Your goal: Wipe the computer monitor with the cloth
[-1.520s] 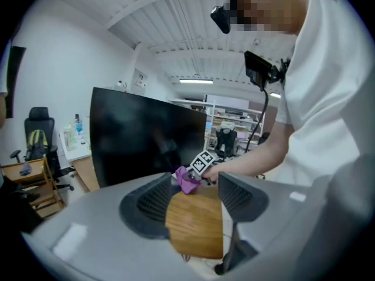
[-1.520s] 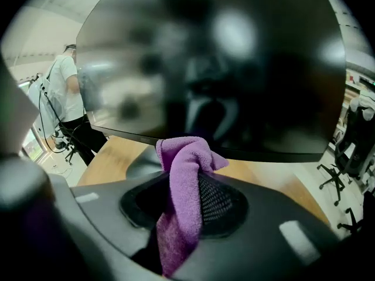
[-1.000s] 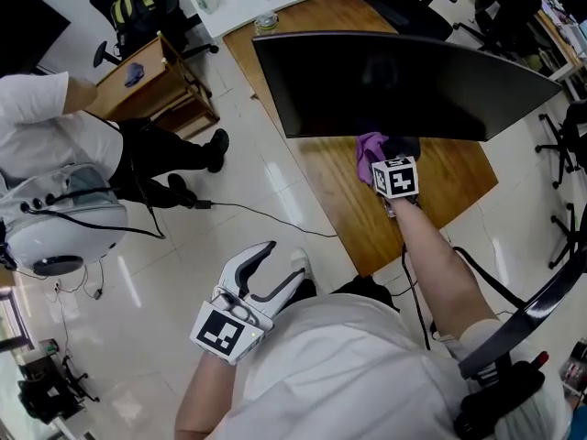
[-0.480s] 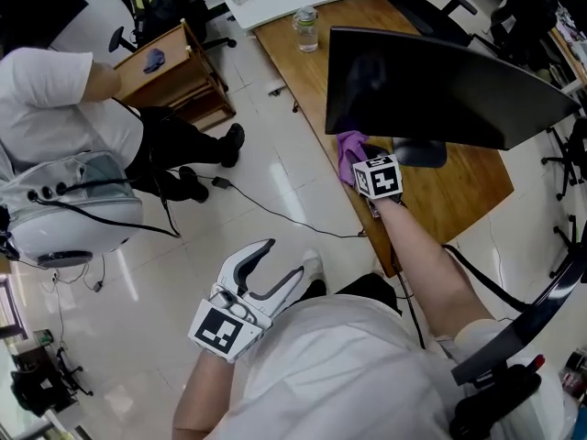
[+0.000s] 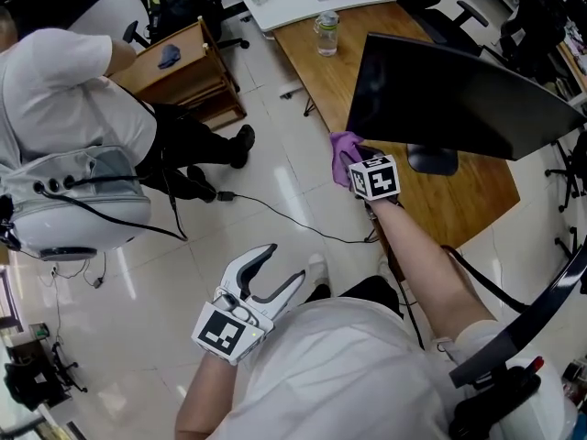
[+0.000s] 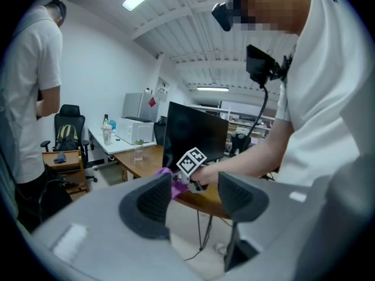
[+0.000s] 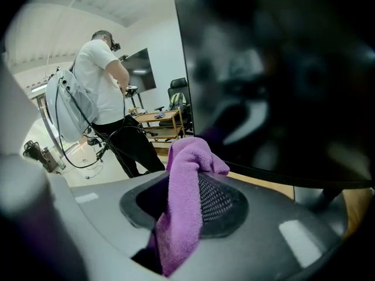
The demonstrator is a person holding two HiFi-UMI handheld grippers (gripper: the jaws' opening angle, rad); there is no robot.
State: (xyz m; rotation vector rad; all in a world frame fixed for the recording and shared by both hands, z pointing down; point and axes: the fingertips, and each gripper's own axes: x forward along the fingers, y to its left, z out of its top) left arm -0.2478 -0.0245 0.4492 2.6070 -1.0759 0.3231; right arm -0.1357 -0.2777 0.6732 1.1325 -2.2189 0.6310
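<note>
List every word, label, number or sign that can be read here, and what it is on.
Nothing legible.
Left gripper, right gripper: cubes bear black-and-white square patterns, no letters.
Red sign on the white unit: too small to read.
Bottle on the desk: label too small.
Cloth, monitor: no print visible.

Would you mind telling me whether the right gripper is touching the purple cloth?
Touching. The right gripper view shows the purple cloth pinched between the fingers of the right gripper, with its end sticking out past them.
</note>
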